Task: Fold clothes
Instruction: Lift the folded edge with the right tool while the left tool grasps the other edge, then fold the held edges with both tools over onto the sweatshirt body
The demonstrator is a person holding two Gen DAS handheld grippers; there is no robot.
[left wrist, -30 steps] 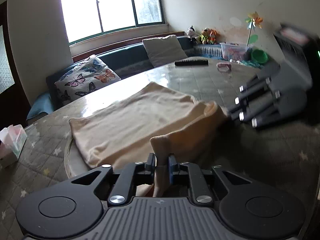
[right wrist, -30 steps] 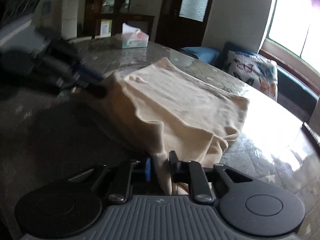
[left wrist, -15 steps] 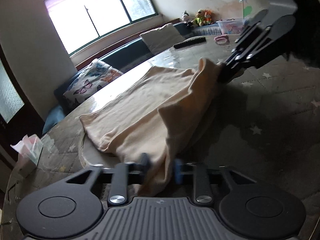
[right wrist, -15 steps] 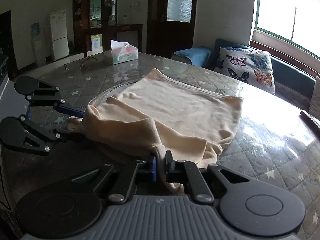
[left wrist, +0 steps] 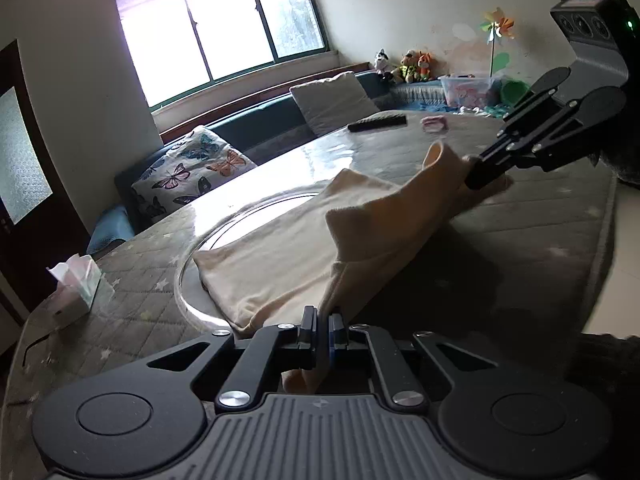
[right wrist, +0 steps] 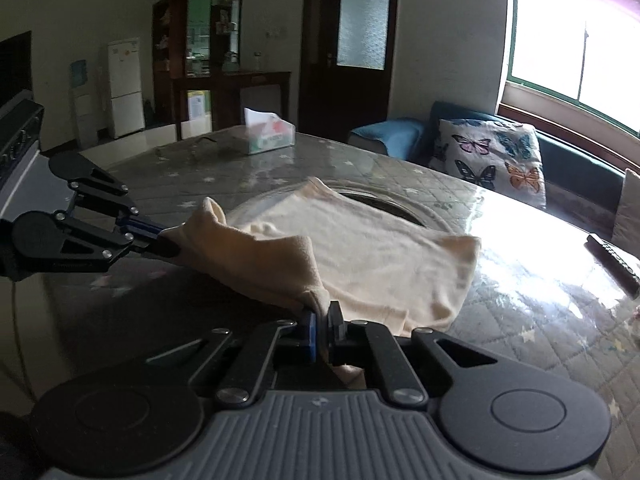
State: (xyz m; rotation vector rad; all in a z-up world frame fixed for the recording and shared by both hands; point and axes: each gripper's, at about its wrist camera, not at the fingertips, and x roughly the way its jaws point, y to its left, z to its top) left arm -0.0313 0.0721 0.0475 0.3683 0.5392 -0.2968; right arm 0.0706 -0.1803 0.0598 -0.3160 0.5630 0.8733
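Nearest the left wrist camera, the left gripper [left wrist: 323,334] is clamped on a corner of the cream garment [left wrist: 288,256], the cloth squeezed thin between the pads. Just past the right wrist camera's housing, the right gripper [right wrist: 322,330] pinches the other near corner the same way. Between the two, the near hem hangs lifted off the table [left wrist: 540,216], while the far half of the garment lies flat across the glass turntable [left wrist: 224,226] in the middle.

Judging from these grips, the main risk is slippage: each bite takes only a little fabric, and a quick pull could drag a corner free. Uneven travel would likely lay the hem down crooked. Lifting too high or pulling toward the near edge could also slide the resting half, and the turntable beneath might rotate under the drag.

Farther out, the tissue box [left wrist: 78,282] at far left and the remote [left wrist: 378,122] sit well apart from the cloth.
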